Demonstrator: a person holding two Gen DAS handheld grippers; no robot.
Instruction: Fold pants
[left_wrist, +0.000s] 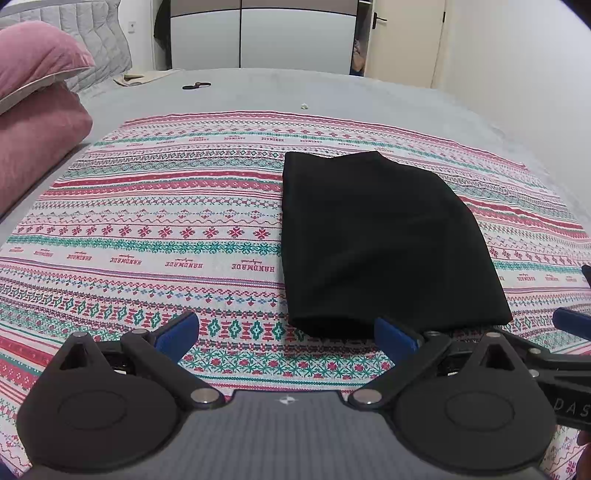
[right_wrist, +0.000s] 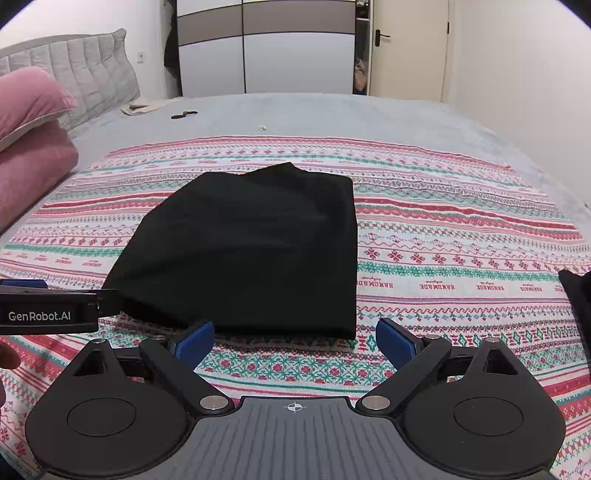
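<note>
Here folded black pants (right_wrist: 251, 251) lie on a patterned cloth (right_wrist: 443, 236).

Matt black cloth pants (left_wrist: 384, 240) lie on a woven patterned cloth (left_wrist: 166, 229). Pink pillows (left_wrist: 33, 110) look velvety. Gripper pads (right_wrist: 393, 341) are matt blue.

- A small dark object (left_wrist: 196, 86) near the bed's far edge is too small to identify.
- A pale speck (right_wrist: 263, 127) on the grey bedcover (right_wrist: 332, 114) cannot be made out.
- A dark cloth (right_wrist: 578, 295) at the patterned spread's right edge is cut off by the frame.
- The pink pillows (left_wrist: 33, 110) run off the left edge.
- The pants (left_wrist: 373, 240) hide the spread (left_wrist: 147, 229) beneath them.
</note>
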